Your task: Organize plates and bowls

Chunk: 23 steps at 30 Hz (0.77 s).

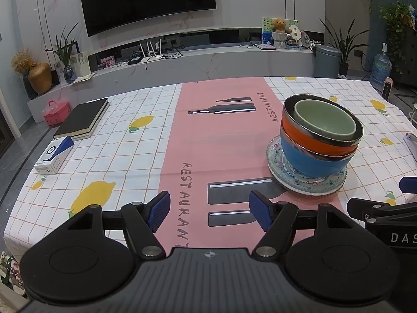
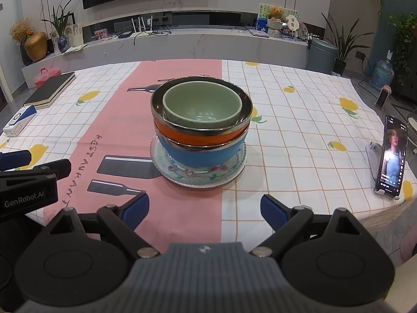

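1. Your stack sits on the counter [image 2: 299, 120], at the seam where the pink runner [image 2: 125, 120] meets the checked lemon cloth. A glass plate [image 2: 200, 180] with a floral rim is at the bottom, then a blue bowl [image 2: 203, 154], an orange bowl [image 2: 192, 137] nested in it, and a small green bowl [image 2: 202, 105] on top.

2. Your left hand-held gripper [image 1: 209, 211] has its jaws spread with nothing between them. It hovers over the runner, near the plate's left edge but not touching it.

3. Your right hand-held gripper [image 2: 204, 210] is likewise spread and empty, facing the stack squarely from the near side, apart from the plate.

4. Handling, as a judgement: the green bowl looks ceramic, so stiff, glazed and probably slick, and it would chip if dropped. The orange and blue bowls show metal rims and likely weigh little. The glass plate is the most fragile piece.

5. Where to grip: pinch a bowl's wall at the rim, one finger inside and one outside. The green bowl's rim stands proud of the orange one, so it is the easiest first hold.

6. Risk: the bowls sit off-centre, and the nested ones may cling together when lifted.

7. A black notebook [image 2: 49, 91], a blue-and-white box [image 2: 19, 121] and a propped phone [image 2: 392, 154] lie well apart from the stack.
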### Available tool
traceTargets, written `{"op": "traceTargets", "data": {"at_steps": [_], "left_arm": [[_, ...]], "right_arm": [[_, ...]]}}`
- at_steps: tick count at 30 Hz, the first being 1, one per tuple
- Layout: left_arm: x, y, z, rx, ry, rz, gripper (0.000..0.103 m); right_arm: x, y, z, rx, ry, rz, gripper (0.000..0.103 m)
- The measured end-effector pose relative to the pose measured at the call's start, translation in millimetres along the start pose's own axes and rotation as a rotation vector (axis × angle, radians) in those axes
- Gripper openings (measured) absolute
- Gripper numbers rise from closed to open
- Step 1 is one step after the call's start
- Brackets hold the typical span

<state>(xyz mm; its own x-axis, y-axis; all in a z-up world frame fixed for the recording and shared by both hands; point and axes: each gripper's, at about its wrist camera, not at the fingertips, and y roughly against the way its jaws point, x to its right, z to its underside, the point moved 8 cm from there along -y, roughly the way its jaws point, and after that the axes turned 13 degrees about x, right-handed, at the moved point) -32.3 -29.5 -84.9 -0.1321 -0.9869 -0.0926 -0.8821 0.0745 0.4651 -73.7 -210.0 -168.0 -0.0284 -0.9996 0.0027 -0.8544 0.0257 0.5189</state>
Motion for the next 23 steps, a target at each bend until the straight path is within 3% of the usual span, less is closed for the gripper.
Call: {"op": "traceTargets", "data": {"at_steps": [23], "left_arm": [[-2.0,1.4,0.1,0.005,0.008,-0.003,0.081]], "right_arm": [[-0.3,0.9,0.3,-0.003,-0.003,-0.002,0.091]]}}
